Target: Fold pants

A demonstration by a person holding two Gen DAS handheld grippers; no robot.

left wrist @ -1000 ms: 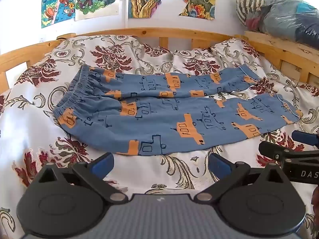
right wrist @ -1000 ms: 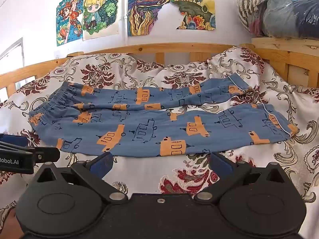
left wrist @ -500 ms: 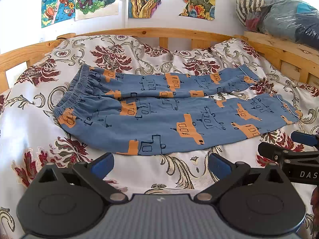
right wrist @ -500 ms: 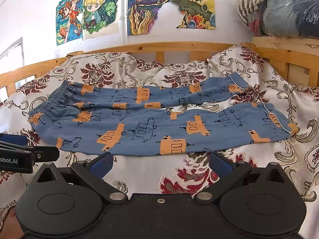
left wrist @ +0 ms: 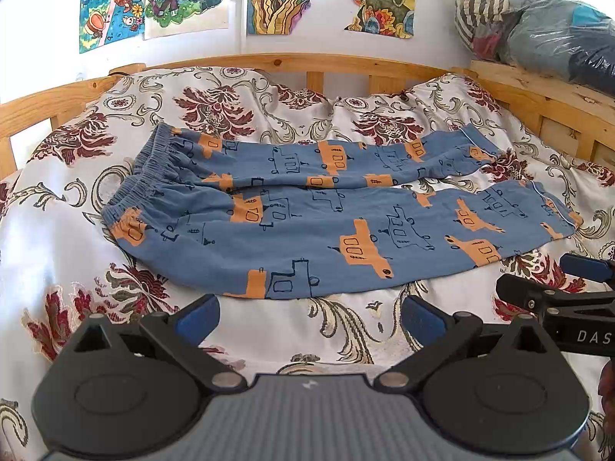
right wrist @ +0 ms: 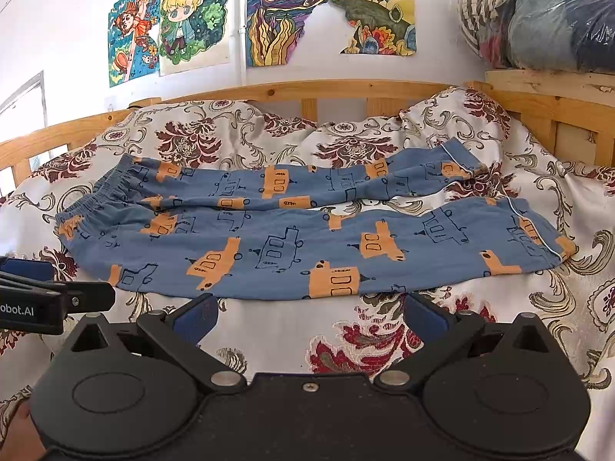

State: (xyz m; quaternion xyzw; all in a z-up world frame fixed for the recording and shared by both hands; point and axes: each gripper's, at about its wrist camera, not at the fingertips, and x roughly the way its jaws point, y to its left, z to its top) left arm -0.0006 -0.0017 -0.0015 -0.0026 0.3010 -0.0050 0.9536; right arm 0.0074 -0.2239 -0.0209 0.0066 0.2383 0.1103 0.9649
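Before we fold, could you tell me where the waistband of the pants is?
In both views the waistband lies at the pants' left end on the floral bedspread, toward the wooden rail.

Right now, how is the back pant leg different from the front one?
The far leg lies nearer the wooden headboard; the near leg lies nearer the grippers. The far leg's cuff climbs a rumpled hump of bedspread; the near leg's cuff lies flatter. Both are blue with orange boats and join at one waistband.
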